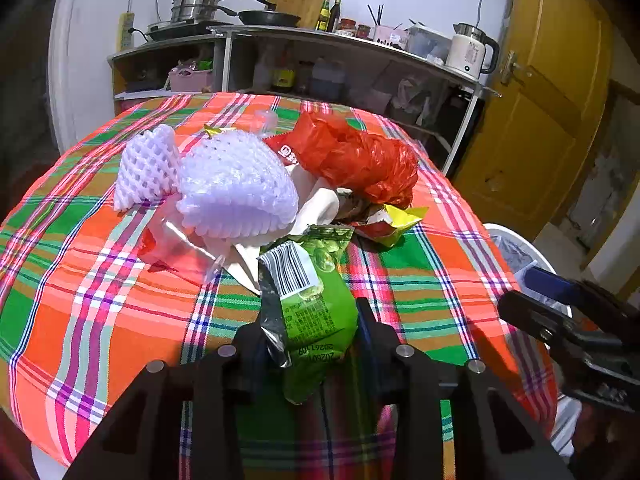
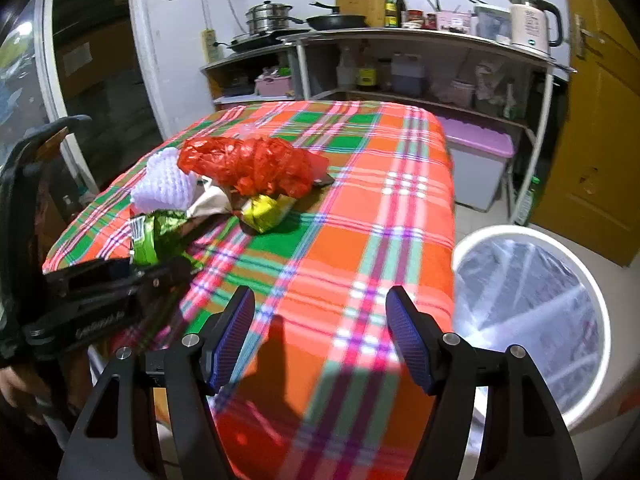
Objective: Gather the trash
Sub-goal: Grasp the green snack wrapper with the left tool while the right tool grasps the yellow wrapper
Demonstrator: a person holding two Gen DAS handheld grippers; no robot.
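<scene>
- Table under plaid cloth (image 2: 360, 208) was seen filling the near view; the lined white bin (image 2: 532, 320) stood on the floor just right of it.
- Trash pile was left mid-table: red plastic bag (image 1: 356, 156), white foam nets (image 1: 236, 188), yellow wrapper (image 1: 400, 218).
- Green snack wrapper (image 1: 316, 304) was clamped in the left gripper (image 1: 316, 344), near the pile.
- Right gripper (image 2: 320, 332) was held spread wide, nothing between its pads, over the near right edge.

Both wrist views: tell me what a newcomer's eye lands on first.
The loud plaid tablecloth in orange, green and pink fills both views. At its middle lies a heap of trash led by a crumpled red plastic bag and white foam fruit nets. The left tool grips a green snack wrapper; a white lined bin stands by the table's right edge.
</scene>
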